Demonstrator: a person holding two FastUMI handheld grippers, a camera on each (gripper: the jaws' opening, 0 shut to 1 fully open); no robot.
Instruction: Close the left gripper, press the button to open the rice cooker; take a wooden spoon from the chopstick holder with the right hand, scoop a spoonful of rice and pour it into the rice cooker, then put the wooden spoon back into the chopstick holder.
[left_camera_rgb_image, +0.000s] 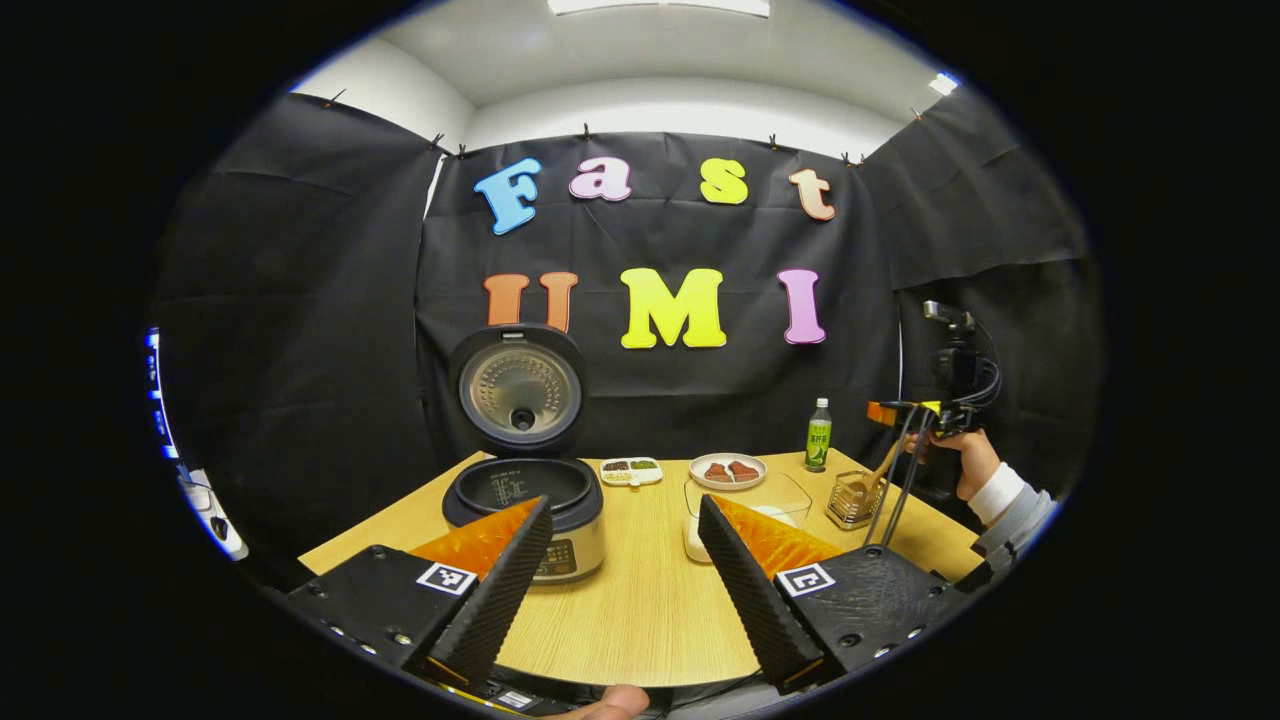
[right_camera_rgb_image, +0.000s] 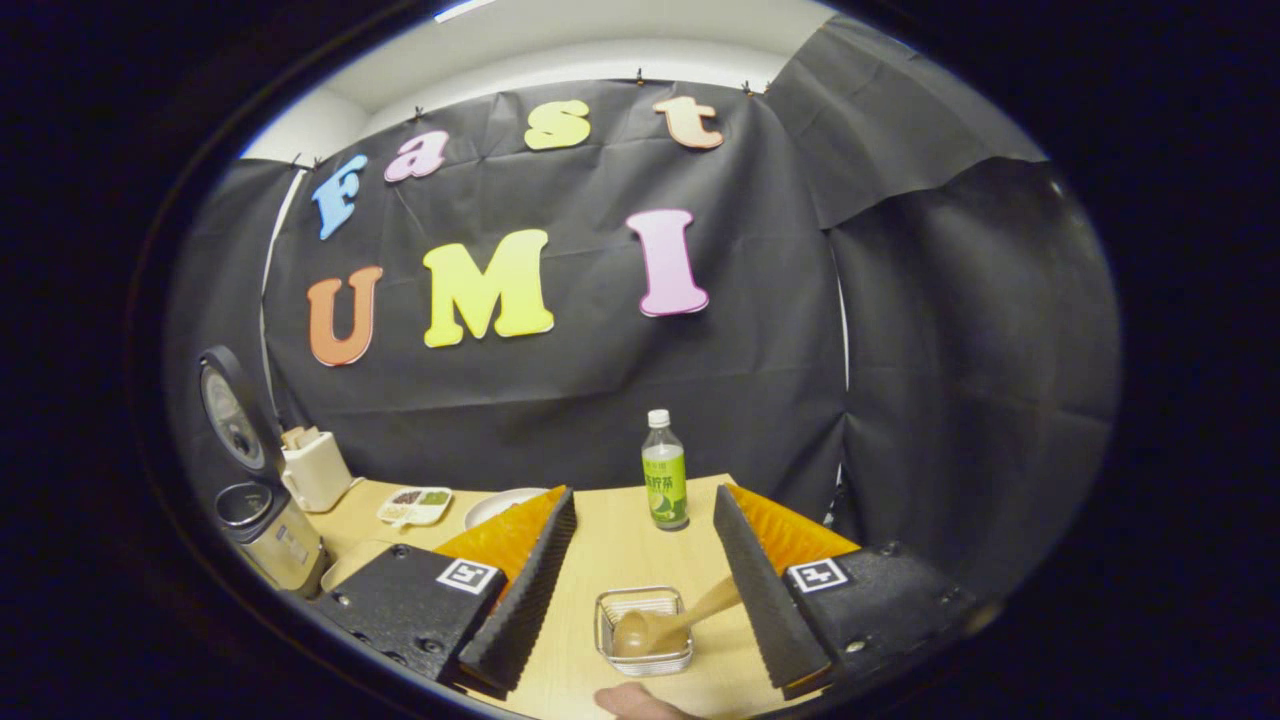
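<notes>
The rice cooker (left_camera_rgb_image: 522, 505) stands open at the table's left, its lid (left_camera_rgb_image: 520, 388) raised upright. My left gripper (left_camera_rgb_image: 625, 585) is open near the front edge, with nothing between its fingers. A clear container holding rice (left_camera_rgb_image: 748, 505) sits just beyond its right finger. In the right gripper view, my right gripper (right_camera_rgb_image: 640, 590) is open just above the wire chopstick holder (right_camera_rgb_image: 645, 655). The wooden spoon (right_camera_rgb_image: 650, 628) lies in that holder, bowl down, its handle slanting up to the right finger. In the left gripper view the holder (left_camera_rgb_image: 853, 500) sits at the right, under a hand (left_camera_rgb_image: 972, 458).
A green bottle (right_camera_rgb_image: 665, 485) stands at the back, behind the holder. A plate with reddish pieces (left_camera_rgb_image: 728, 470) and a small divided dish (left_camera_rgb_image: 630, 470) lie mid-table. A cream box (right_camera_rgb_image: 315, 470) sits behind the cooker (right_camera_rgb_image: 268, 525). A thumb (right_camera_rgb_image: 630, 702) shows at the bottom edge.
</notes>
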